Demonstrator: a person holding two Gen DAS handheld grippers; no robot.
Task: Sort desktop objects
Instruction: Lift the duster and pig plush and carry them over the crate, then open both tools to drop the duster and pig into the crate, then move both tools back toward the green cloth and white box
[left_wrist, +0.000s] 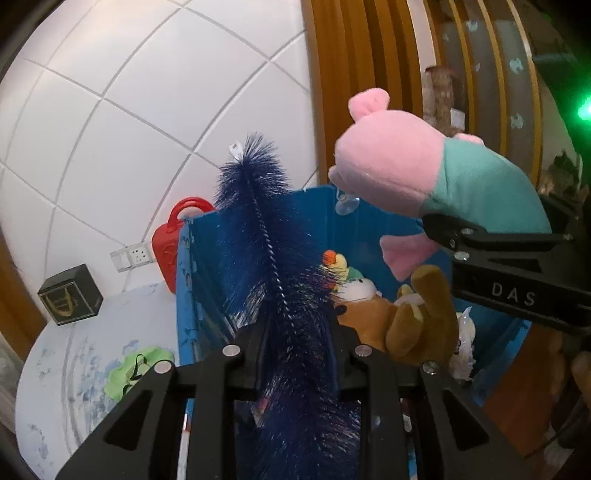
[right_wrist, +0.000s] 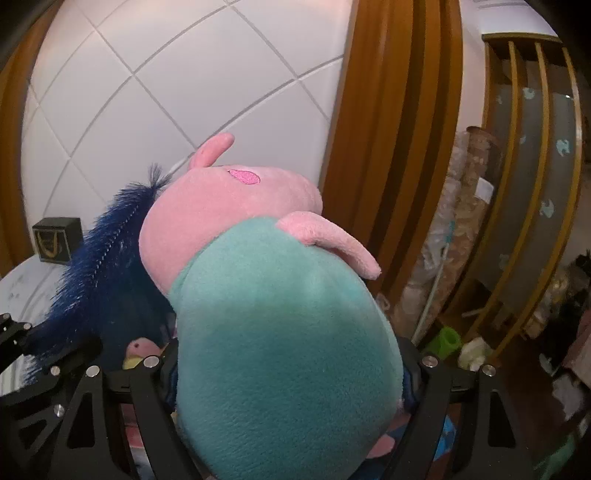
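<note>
The pig toy (right_wrist: 280, 332) is soft and fuzzy; its head is pink, its round body is teal, and it has one pink ear sticking up and one pink arm on its side; a dark pink patch sits on its cheek. It is up in the air, squeezed between the two black fingers of the right gripper (right_wrist: 290, 363), whose jaws stand wide around its fat belly. In the left wrist view the same pig hangs over the far right corner of the blue bin (left_wrist: 258, 225).

The blue brush (left_wrist: 273, 236) is long and fluffy, with dark blue bristles all around a twisted wire stem and a small white tag at its tip; the left gripper (left_wrist: 295, 349) is pinched close on it, and it points up and away over the bin; in the right wrist view the brush lies just beside the pig's head, on the left.

Inside the bin I count one brown plush toy (left_wrist: 402, 321) and one white and yellow toy (left_wrist: 351, 280), with more stuff I cannot make out.

Behind the bin stands one red bag (left_wrist: 170, 243); on the pale table (left_wrist: 59, 369) there is one dark box (left_wrist: 70, 295) and one green thing (left_wrist: 136, 369); one wall socket (left_wrist: 133, 256) is on the white tile wall (left_wrist: 129, 92).
</note>
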